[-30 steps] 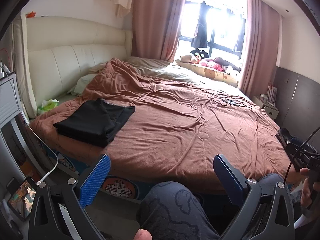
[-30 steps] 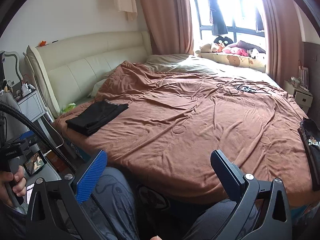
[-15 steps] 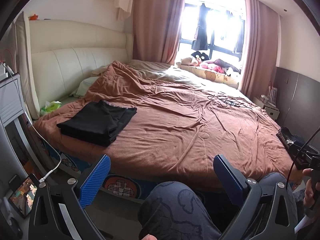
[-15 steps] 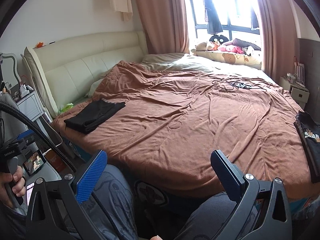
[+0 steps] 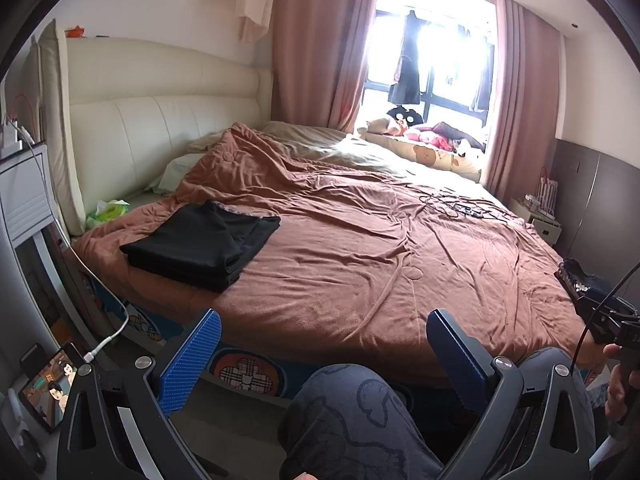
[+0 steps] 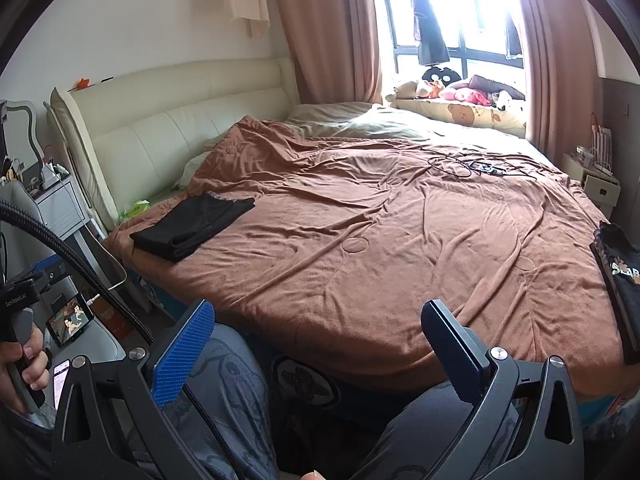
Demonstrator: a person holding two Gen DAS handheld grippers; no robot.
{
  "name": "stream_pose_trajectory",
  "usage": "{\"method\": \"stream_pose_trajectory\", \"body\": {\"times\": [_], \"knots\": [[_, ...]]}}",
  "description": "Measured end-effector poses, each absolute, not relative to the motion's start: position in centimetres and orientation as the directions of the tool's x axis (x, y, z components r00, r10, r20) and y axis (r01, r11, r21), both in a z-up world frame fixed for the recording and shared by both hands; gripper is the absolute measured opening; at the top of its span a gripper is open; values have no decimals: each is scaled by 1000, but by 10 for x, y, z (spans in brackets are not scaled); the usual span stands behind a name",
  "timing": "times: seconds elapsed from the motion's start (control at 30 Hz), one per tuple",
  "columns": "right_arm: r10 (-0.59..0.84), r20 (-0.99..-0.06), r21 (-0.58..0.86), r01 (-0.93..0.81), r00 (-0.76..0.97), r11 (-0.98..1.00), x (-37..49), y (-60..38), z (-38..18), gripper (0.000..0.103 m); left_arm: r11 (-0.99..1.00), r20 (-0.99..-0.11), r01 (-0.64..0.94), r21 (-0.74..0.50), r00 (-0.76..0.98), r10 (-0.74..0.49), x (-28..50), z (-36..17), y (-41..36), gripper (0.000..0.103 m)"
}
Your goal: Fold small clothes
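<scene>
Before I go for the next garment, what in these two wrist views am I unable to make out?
- Dark printed garment: cut off by the right wrist view's right edge; in the left wrist view the right hand-held gripper partly covers it.
- Folded black clothes: number of pieces unclear, layers merge.
- Cables on the brown blanket: too small to identify.
- Bed's near side: hidden by knees.

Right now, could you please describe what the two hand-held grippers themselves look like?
Each hand-held gripper, left and right, has a black angular frame with silver bolts and two flat blue fingers with dotted, textured pads. A black braided cable crosses the right view.
</scene>
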State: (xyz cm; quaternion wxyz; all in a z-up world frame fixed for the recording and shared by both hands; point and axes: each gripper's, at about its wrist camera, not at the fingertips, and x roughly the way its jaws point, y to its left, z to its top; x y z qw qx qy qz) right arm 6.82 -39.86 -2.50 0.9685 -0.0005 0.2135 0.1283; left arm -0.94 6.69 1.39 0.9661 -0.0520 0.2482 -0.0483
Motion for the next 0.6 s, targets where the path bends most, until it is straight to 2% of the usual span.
{"method": "stream_pose_trajectory", "body": {"times": [0.6], "knots": [[249,-416,57,-249,875,967,66,-401,-26,103,990,-476,66,-124,871,-118,-12,13,69,103]]}}
